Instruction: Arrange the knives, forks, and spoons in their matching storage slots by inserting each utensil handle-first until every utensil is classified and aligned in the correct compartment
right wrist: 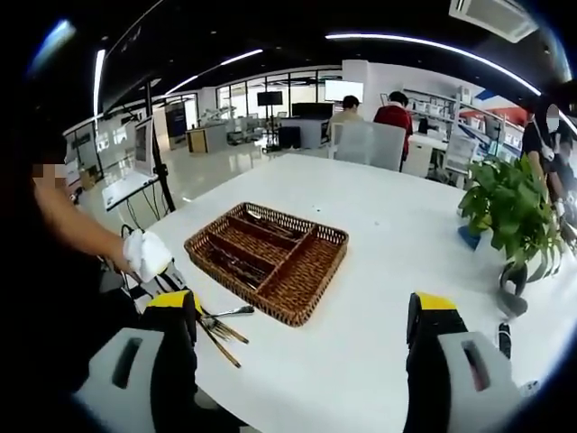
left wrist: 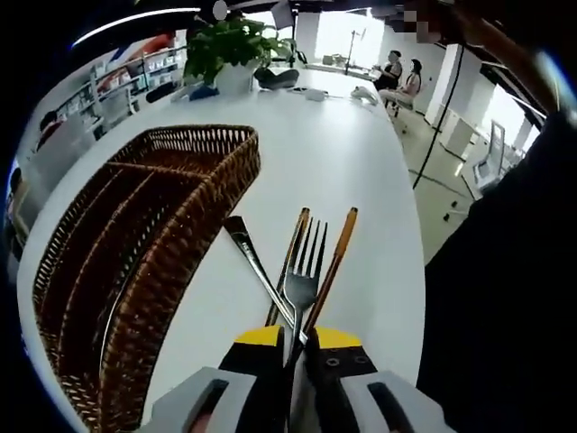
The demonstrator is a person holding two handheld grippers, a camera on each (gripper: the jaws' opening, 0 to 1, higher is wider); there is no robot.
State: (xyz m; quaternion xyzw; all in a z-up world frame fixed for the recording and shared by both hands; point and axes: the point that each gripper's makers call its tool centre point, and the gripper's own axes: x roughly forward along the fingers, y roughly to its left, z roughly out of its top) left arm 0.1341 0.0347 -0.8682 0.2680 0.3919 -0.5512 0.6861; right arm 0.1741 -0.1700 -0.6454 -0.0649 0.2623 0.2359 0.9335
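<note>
— Left gripper (left wrist: 297, 347)?
— Fingers pinching fork (left wrist: 303, 271), above white worktop (left wrist: 343, 162), beside wicker tray (left wrist: 144, 253).
— Right gripper (right wrist: 302, 316)?
— Fingers spread, holding nothing, facing tray across worktop.

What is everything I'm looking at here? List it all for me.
Wicker tray: one, brown, compartments, on the table's near half.
Fork: one, silver, clamped in the left gripper.
Spoon: one, silver, on the table beside the tray.
Chopsticks: two, brown, lying either side of the fork.
Table: one, white, large.
Potted plant: one, green, at the table's far side.
People: several, seated or standing in the office behind.
Left gripper: yellow-tipped, closed on the fork.
Right gripper: yellow-tipped, jaws wide apart, holding nothing.
Gloved hand: one, white, at the left gripper.
</note>
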